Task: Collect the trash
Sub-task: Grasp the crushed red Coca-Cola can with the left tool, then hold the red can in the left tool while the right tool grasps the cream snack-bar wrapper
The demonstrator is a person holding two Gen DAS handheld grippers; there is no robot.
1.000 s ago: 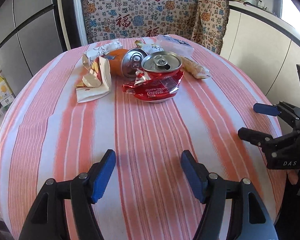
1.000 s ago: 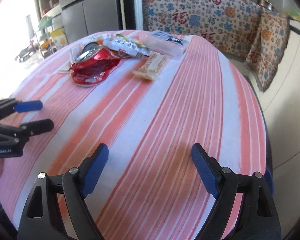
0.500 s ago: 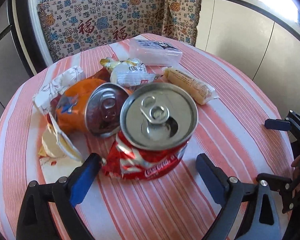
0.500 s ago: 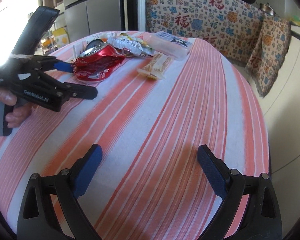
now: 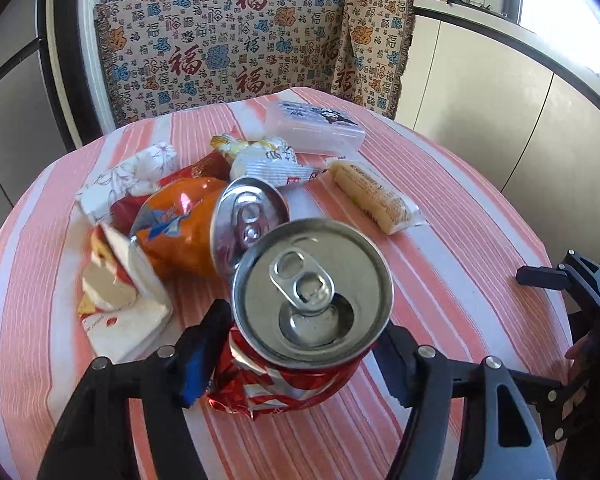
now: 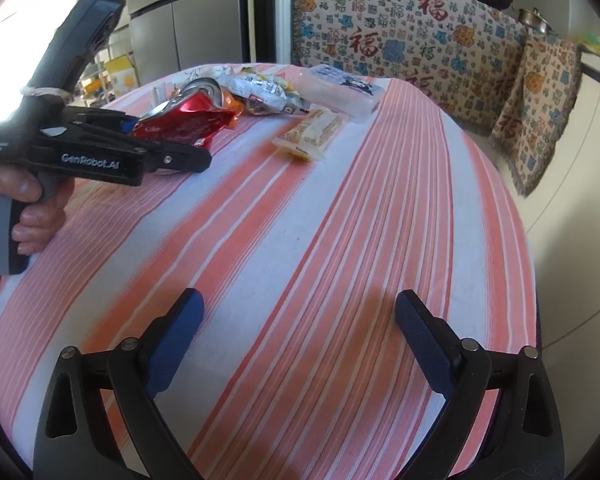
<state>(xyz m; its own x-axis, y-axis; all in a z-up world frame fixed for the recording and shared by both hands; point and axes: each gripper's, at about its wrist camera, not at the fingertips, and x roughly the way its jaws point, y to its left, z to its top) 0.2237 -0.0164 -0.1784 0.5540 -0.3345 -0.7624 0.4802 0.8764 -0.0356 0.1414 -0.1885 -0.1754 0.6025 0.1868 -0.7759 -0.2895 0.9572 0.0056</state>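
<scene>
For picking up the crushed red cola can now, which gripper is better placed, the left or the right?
Left. The left gripper already has its open fingers on both sides of the crushed red cola can. The right gripper is open over bare striped tablecloth, far from the trash pile.

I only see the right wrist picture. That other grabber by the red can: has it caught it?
Observer: The left gripper straddles the crushed Coca-Cola can, a finger on each side; whether it is clamped, I cannot tell.
Operator: Is that can opened?
Observer: Yes, its tab is lifted and the mouth is open.
Operator: What's hidden behind it?
Observer: A crushed orange can on its side, top end against the red one.
</scene>
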